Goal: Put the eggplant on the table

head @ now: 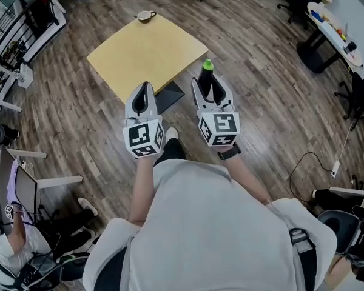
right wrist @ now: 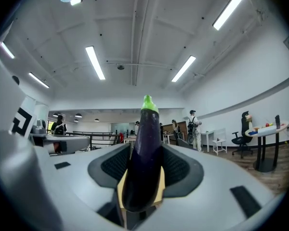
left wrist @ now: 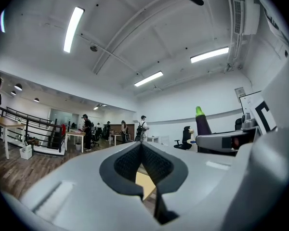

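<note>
A dark purple eggplant with a green cap stands upright between the jaws of my right gripper, which is shut on it. In the right gripper view the eggplant fills the gap between the pads and its cap points up. My left gripper is held beside it, shut with nothing in it; its pads meet at the tips. The left gripper view also catches the eggplant off to the right. Both grippers hover just short of the near corner of the square yellow table.
A small bowl sits on the table's far corner. The table's dark base shows under the near edge. Office chairs and a desk stand at the right. A seated person is at the lower left, a cable lies on the wood floor.
</note>
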Demonstrator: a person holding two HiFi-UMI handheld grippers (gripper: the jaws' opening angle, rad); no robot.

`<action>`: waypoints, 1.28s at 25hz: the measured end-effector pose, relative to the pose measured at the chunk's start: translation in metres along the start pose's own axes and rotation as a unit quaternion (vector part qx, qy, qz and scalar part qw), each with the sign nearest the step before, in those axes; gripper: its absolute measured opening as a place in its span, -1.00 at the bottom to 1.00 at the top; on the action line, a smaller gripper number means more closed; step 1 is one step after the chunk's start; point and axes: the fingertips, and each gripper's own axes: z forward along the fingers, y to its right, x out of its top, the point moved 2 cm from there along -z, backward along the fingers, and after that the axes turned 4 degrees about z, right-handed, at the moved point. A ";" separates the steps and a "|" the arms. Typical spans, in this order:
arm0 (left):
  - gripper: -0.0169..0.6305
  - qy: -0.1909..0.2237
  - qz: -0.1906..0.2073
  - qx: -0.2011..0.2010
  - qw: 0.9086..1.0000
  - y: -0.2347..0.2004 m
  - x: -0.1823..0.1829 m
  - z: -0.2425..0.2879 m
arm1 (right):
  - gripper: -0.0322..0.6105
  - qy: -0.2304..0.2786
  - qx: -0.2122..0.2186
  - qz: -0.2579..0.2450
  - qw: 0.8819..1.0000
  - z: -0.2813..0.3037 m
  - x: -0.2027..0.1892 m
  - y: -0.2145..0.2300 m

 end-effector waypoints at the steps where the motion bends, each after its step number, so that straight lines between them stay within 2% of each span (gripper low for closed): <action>1: -0.98 0.004 0.000 0.007 1.000 -0.013 0.002 0.016 | -0.30 -0.003 0.003 0.004 1.000 0.020 0.001 0.001; 4: -0.98 0.016 0.007 0.014 1.000 -0.050 0.015 0.061 | -0.30 -0.006 0.007 0.013 1.000 0.080 0.009 0.005; 7: -0.98 0.023 0.005 0.017 1.000 -0.085 0.020 0.097 | -0.30 -0.003 0.011 -0.002 1.000 0.130 0.016 -0.001; 10: -0.98 0.012 0.012 0.010 1.000 -0.114 0.011 0.134 | -0.30 -0.006 0.020 -0.009 1.000 0.178 0.013 -0.010; 14: -0.98 -0.002 0.041 0.001 0.999 -0.141 0.001 0.172 | -0.30 -0.025 0.030 -0.017 0.999 0.233 0.002 -0.017; 17: -0.98 -0.014 0.072 -0.014 0.997 -0.156 -0.012 0.197 | -0.30 -0.025 0.032 -0.026 0.999 0.270 -0.003 -0.017; 19: -0.96 -0.013 0.077 -0.027 0.997 -0.166 -0.020 0.210 | -0.30 -0.021 0.033 -0.036 0.999 0.291 -0.007 -0.020; 23: -0.93 0.025 0.099 -0.067 0.993 -0.180 -0.019 0.236 | -0.30 -0.030 0.041 -0.061 0.997 0.338 -0.017 -0.031; 25: -0.93 0.034 0.088 -0.081 0.992 -0.187 -0.021 0.246 | -0.30 -0.035 0.044 -0.069 0.996 0.358 -0.019 -0.035; 28: -0.93 0.012 0.051 -0.044 0.998 -0.208 -0.035 0.259 | -0.30 -0.049 0.051 -0.076 0.995 0.377 -0.027 -0.038; 32: -0.93 -0.016 0.027 0.010 0.999 -0.238 -0.053 0.272 | -0.30 -0.068 0.073 -0.080 0.992 0.398 -0.039 -0.043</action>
